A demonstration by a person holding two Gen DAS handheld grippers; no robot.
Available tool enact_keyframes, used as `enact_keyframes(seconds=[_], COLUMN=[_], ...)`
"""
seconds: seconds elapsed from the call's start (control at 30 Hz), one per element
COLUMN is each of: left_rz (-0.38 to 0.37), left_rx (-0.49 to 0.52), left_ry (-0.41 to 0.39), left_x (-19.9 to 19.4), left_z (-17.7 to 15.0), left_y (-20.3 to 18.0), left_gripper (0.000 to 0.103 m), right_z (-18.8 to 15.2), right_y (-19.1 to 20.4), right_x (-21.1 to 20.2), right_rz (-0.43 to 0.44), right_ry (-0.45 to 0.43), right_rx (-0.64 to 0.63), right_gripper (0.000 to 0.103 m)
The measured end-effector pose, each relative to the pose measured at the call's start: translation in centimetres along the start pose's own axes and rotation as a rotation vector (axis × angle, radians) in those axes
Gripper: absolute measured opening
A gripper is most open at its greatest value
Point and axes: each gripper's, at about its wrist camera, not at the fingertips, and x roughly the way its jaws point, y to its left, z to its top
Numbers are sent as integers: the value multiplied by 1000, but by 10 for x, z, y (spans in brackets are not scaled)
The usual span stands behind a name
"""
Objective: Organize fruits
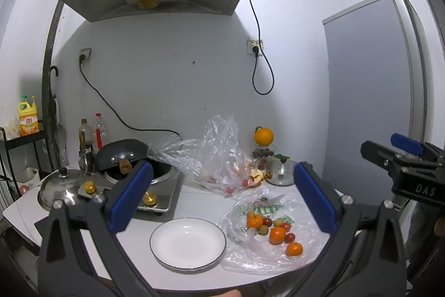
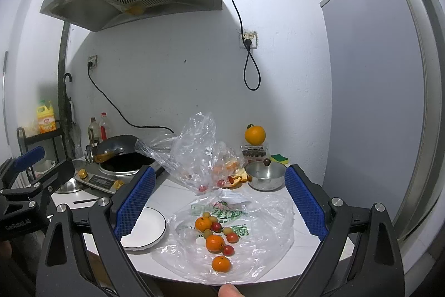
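Both hand-held grippers, left (image 1: pixel 219 196) and right (image 2: pixel 219 202), agape; plate (image 2: pixel 150 227) half-hidden behind blue finger (image 2: pixel 135 203).

Both grippers hang in the air, level and side by side. The left gripper (image 1: pixel 219 196) has its jaws spread wide, the blue pads (image 1: pixel 130 196) facing each other across a broad gap with nothing between them. The right gripper (image 2: pixel 219 205) is just as wide open, its ribbed blue pads (image 2: pixel 135 202) apart and empty too. From the left wrist view, the right gripper shows at the far right edge, pointing forward; from the right wrist view, the left one sits at the far left edge. A fingertip (image 2: pixel 230 291) peeks in at the bottom edge of the right wrist view.
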Motion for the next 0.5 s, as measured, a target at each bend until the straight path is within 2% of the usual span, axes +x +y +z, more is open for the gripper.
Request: enact_keyframes(seconds=[0.5], left_rz=[7], left_rx=[6], left_ry=[7], left_x=[2], left_z=[-1], left_y=[0], left_gripper=[103], right_z=[-2], right_y=[-1], right_x=[0], right_rz=[-14], right_ry=[4], right_rx=[-3], right_gripper=[96])
